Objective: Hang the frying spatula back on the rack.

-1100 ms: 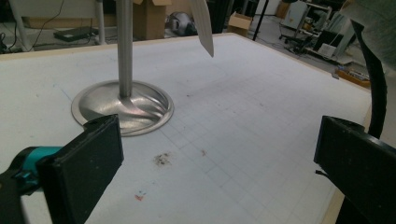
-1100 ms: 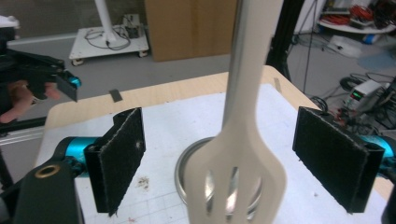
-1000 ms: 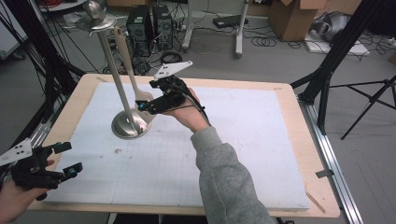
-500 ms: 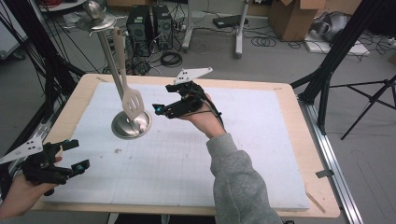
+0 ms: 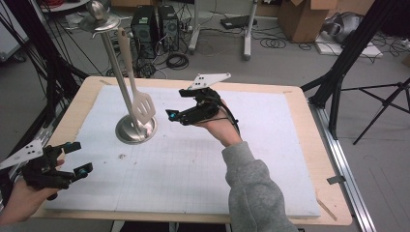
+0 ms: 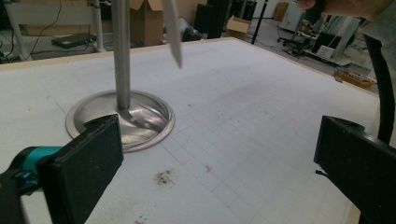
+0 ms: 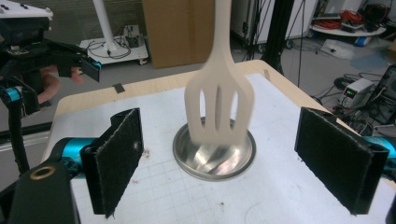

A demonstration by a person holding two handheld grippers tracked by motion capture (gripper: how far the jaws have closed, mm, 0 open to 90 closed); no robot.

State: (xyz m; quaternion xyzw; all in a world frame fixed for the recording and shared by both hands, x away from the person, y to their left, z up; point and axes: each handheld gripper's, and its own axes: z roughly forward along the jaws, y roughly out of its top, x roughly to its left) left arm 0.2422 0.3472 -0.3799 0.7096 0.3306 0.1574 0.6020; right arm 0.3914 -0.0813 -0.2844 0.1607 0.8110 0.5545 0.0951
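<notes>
At the near left corner of the worktop (image 5: 309, 159), the left gripper (image 5: 72, 159) hovers over the white gridded mat (image 5: 193, 164), its jaws spread wide with nothing between them. Just ahead of it on the mat lies a small dark smudge (image 6: 163, 176). Farther in, the right gripper (image 5: 186, 116) is held above the mat's middle, jaws likewise wide apart and empty, pointing toward the stand. The metal stand (image 5: 118, 92) sits left of centre, its round base (image 5: 137, 129) flat on the mat and its pole leaning up to a disc top. A pale slotted spatula (image 5: 141, 105) hangs from the stand, blade just above the base. Beyond the worktop, cables and cardboard boxes (image 5: 302, 17) lie on the floor.
</notes>
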